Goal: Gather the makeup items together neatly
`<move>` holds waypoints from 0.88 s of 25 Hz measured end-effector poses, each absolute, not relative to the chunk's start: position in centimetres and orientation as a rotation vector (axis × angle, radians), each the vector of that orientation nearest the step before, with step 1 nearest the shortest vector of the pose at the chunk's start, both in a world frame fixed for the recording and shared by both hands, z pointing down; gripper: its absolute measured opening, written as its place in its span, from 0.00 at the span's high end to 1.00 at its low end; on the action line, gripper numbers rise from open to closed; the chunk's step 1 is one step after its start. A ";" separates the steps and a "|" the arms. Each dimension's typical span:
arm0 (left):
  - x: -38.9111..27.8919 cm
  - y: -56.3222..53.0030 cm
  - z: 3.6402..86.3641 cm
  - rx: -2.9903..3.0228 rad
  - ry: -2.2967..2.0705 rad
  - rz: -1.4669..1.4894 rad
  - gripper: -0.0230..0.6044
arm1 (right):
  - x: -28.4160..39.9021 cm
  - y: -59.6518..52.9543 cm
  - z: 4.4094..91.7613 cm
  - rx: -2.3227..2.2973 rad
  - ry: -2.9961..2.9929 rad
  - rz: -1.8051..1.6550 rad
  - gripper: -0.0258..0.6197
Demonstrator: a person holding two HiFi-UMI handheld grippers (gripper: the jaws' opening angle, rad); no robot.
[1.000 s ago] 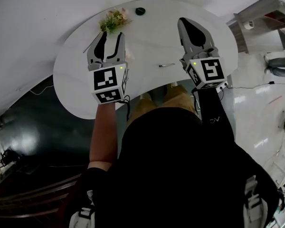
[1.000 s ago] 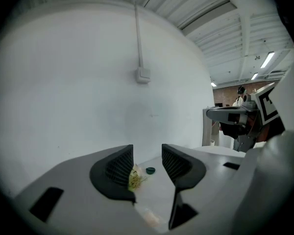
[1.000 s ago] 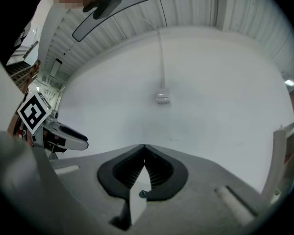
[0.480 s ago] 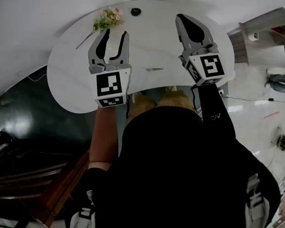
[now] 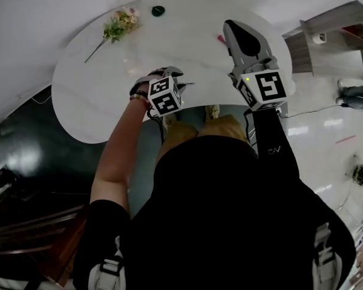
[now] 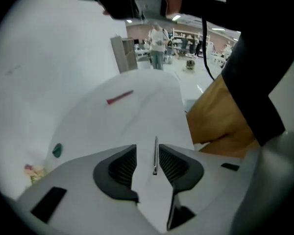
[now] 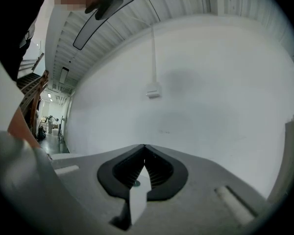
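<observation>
A thin silver makeup stick (image 6: 155, 155) lies on the white oval table (image 5: 97, 95) near its front edge. My left gripper (image 5: 169, 77) points steeply down over it. In the left gripper view the stick stands between the left gripper's (image 6: 147, 153) ribbed pads, which have just been closing and do not press on it. A pink stick (image 6: 119, 97) (image 5: 220, 38) lies further back on the right. A small round green item (image 5: 158, 9) (image 6: 57, 150) sits at the far edge. My right gripper (image 5: 235, 26) (image 7: 144, 148) hovers level over the table's right side, shut and empty.
A sprig of flowers (image 5: 120, 24) lies at the table's far left. A dark floor shows left of the table, a pale glossy floor and a grey shelf unit (image 5: 327, 35) to the right. The person's legs (image 6: 220, 116) stand close against the table's front edge.
The left gripper has dropped from level to pointing down and swung right to the thin stick at the front edge, with its jaws narrower. The right gripper has shifted slightly.
</observation>
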State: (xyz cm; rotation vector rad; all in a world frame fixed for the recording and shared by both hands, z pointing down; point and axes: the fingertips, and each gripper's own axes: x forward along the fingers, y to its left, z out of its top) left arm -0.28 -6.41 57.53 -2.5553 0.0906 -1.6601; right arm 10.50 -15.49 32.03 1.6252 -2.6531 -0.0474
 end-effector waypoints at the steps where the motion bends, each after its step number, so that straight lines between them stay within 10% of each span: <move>1: -0.5 -6.1 59.0 -2.522 0.035 -1.710 0.74 | 10.8 -15.4 32.2 1.621 -2.646 -0.047 0.95; 13: -2.3 -6.2 64.0 -2.368 -0.181 -1.915 0.91 | 13.6 -15.4 33.7 1.653 -2.584 -0.023 0.95; 22: -0.4 -12.3 53.4 -2.742 0.644 -1.506 0.91 | 12.0 -16.8 31.7 1.633 -2.643 -0.070 0.95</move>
